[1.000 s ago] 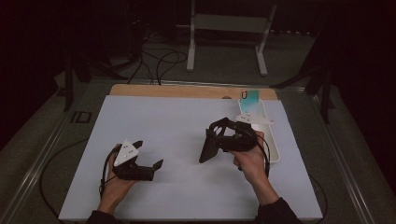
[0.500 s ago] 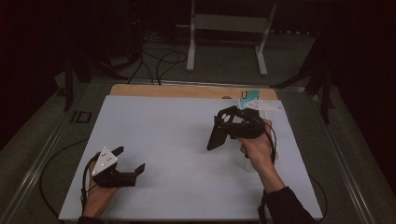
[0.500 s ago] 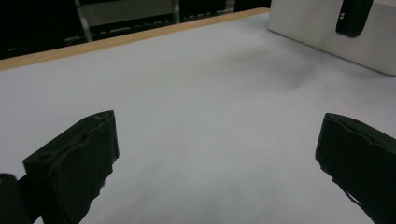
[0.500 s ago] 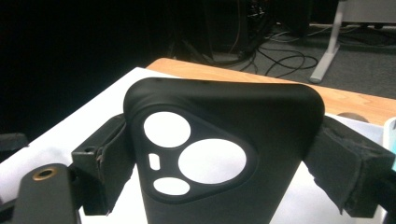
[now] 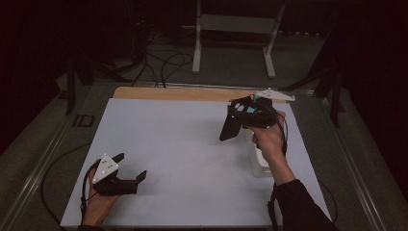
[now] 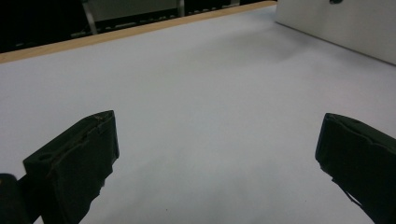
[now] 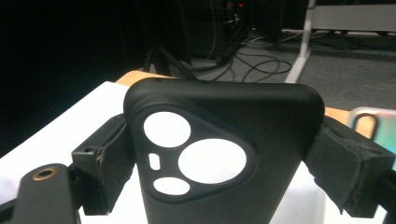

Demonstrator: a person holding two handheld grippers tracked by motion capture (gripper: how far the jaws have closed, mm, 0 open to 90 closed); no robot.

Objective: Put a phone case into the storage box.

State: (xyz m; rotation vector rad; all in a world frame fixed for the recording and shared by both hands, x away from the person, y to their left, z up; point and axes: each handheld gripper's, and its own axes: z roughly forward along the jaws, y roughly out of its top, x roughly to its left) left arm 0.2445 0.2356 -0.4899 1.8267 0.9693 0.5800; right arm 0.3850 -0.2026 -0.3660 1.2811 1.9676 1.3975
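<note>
White table (image 5: pixel 183 144) under both arms. Clear box (image 5: pixel 258 161) right side, beneath right forearm. Right gripper (image 5: pixel 235 120) raised above table, jaws clamped on black phone case (image 7: pixel 219 154) sides. Left gripper (image 5: pixel 130 168) low near front-left corner, jaws wide apart, empty.

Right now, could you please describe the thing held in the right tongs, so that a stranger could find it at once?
Start from the white table and go to its far right corner, where a hand raises the right tongs above the surface. Clamped between them is a black phone case, matte with rounded corners. Its triangular camera window with round cutouts sets it apart from the plain white box underneath.
</note>
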